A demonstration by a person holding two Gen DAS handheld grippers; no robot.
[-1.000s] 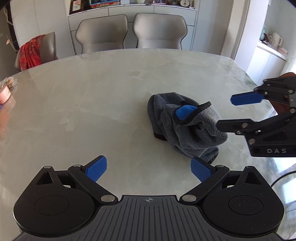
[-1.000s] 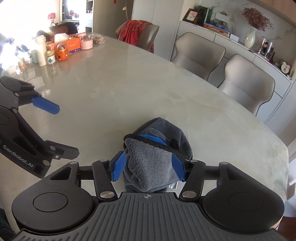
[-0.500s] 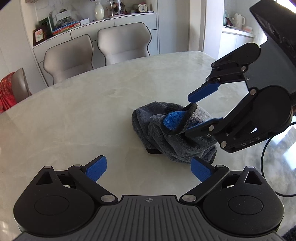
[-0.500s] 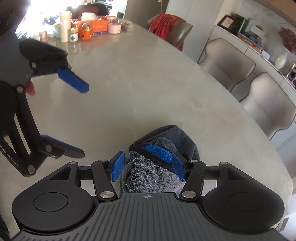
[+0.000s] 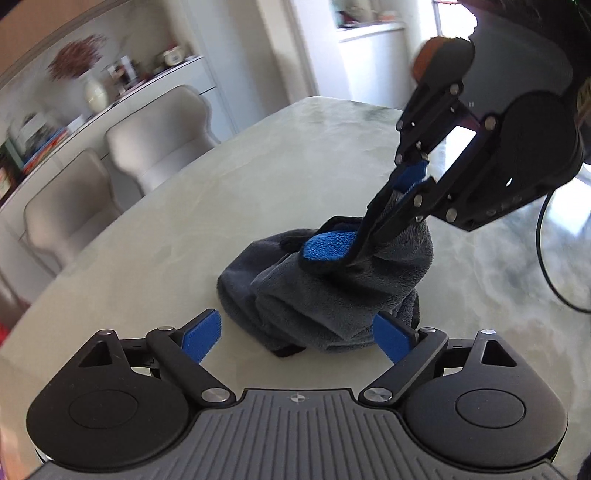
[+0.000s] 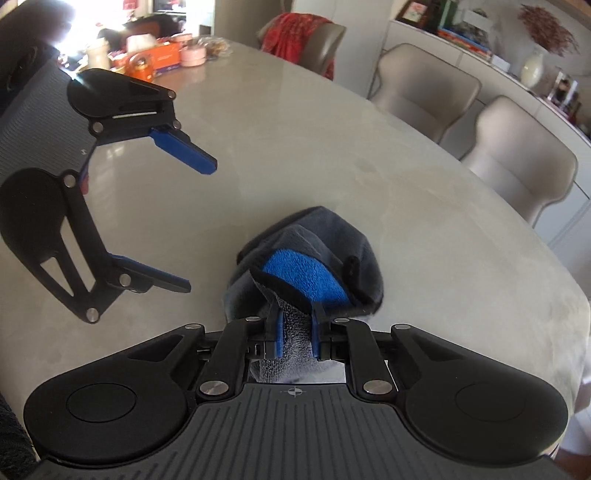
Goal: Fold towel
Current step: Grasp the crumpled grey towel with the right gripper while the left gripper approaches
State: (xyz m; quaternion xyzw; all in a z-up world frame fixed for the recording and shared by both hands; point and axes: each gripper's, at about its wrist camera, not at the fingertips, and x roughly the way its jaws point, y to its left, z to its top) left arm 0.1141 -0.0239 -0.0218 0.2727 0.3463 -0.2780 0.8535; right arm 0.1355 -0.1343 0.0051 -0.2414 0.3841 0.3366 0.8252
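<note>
A grey towel (image 5: 325, 295) with a blue inner side (image 6: 306, 275) lies crumpled on the marble table (image 5: 295, 155). My right gripper (image 6: 297, 332) comes down from the right, and its jaws are closing with both pads pressed on a raised fold of the towel's black-trimmed edge. In the left wrist view the right gripper (image 5: 365, 236) pinches that fold above the heap. My left gripper (image 5: 297, 338) stands wide, its jaws closing slightly, with the towel's near edge between the fingertips and untouched by the pads. In the right wrist view the left gripper (image 6: 197, 226) hangs to the left of the towel.
Two beige chairs (image 5: 159, 140) stand at the table's far side before a sideboard with a vase (image 5: 94, 92). A red cloth (image 6: 295, 29) hangs over another chair. Boxes and jars (image 6: 162, 55) crowd the table's far end. A black cable (image 5: 546, 266) trails at the right.
My right gripper has shut on the towel's fold and drawn it up a little. My left gripper has rolled and come closer to the towel's near edge.
</note>
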